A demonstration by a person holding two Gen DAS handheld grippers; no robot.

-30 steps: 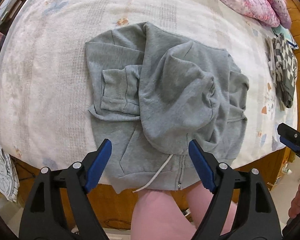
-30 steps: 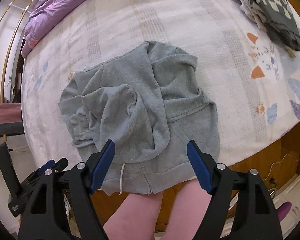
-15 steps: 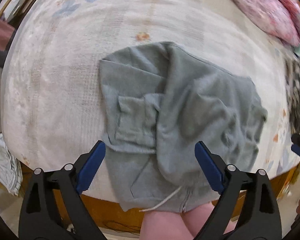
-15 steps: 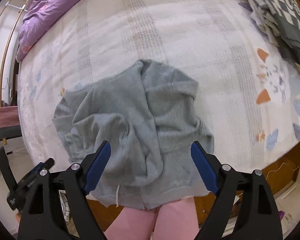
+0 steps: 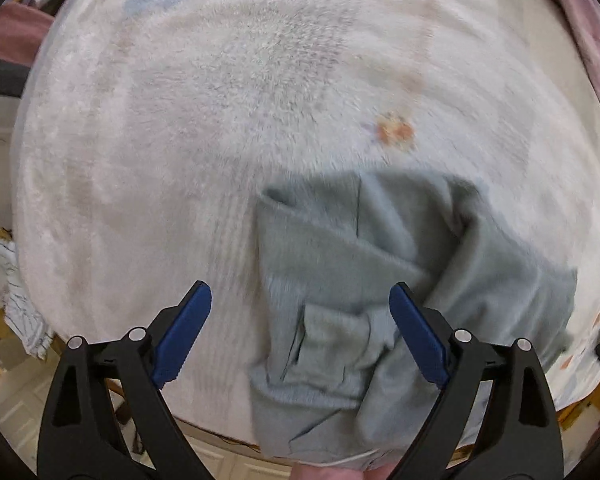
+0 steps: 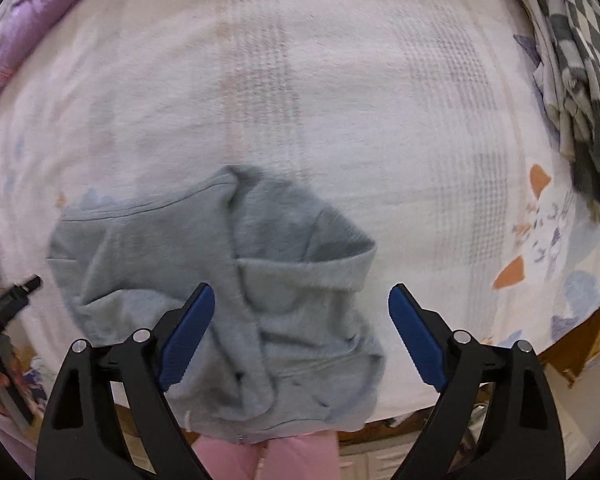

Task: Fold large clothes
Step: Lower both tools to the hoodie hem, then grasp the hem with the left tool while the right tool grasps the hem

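Note:
A grey zip hoodie (image 5: 360, 280) lies partly folded at the near edge of the bed, sleeves and hood laid over its body; it also shows in the right wrist view (image 6: 236, 288). My left gripper (image 5: 300, 336) is open and empty, hovering above the hoodie's left side with a sleeve cuff between its blue pads. My right gripper (image 6: 302, 336) is open and empty above the hoodie's right half. The left gripper's tip shows at the left edge of the right wrist view (image 6: 16, 292). Both views are blurred by motion.
The bed's white patterned blanket (image 6: 340, 100) stretches beyond the hoodie. A checked grey garment pile (image 6: 580, 60) lies at the far right. A purple quilt (image 6: 32, 4) lies at the far left. The wooden bed edge (image 6: 580, 344) and my pink-clad legs (image 6: 260, 460) are below.
Both grippers have moved forward over the bed and lower toward the hoodie, so it sits nearer the bottom of each view. The hoodie has not moved. Both stay open.

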